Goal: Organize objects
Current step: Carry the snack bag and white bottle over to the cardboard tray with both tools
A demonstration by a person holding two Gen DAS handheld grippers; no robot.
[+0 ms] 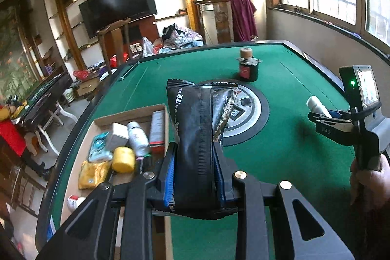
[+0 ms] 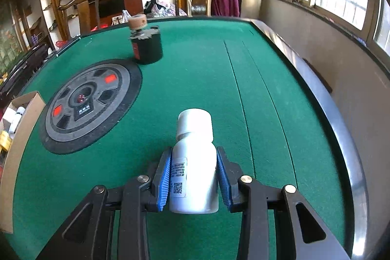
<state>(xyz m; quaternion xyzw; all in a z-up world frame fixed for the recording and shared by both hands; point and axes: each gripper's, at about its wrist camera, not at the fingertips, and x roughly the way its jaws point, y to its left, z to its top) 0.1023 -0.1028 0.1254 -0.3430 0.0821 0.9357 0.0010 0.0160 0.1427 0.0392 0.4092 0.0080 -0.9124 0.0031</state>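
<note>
My left gripper (image 1: 195, 162) is shut on a black snack packet (image 1: 195, 133), held upright above the green table beside the cardboard box (image 1: 107, 120). That box holds several items: a yellow jar (image 1: 123, 158), a white bottle (image 1: 137, 138), a yellow pouch (image 1: 92, 173) and a teal packet (image 1: 100, 146). My right gripper (image 2: 193, 177) is shut on a white bottle (image 2: 193, 162) with a white cap and a QR label. In the left wrist view the right gripper (image 1: 324, 117) shows at the right edge, a person's hand (image 1: 370, 184) on its handle.
A dark green jar with a tan roll on top (image 1: 248, 68) (image 2: 146, 45) stands at the far side of the green table (image 2: 243, 89). A round grey centre panel (image 2: 85, 101) sits in the tabletop. Wooden chairs, a television and a windowed wall surround the table.
</note>
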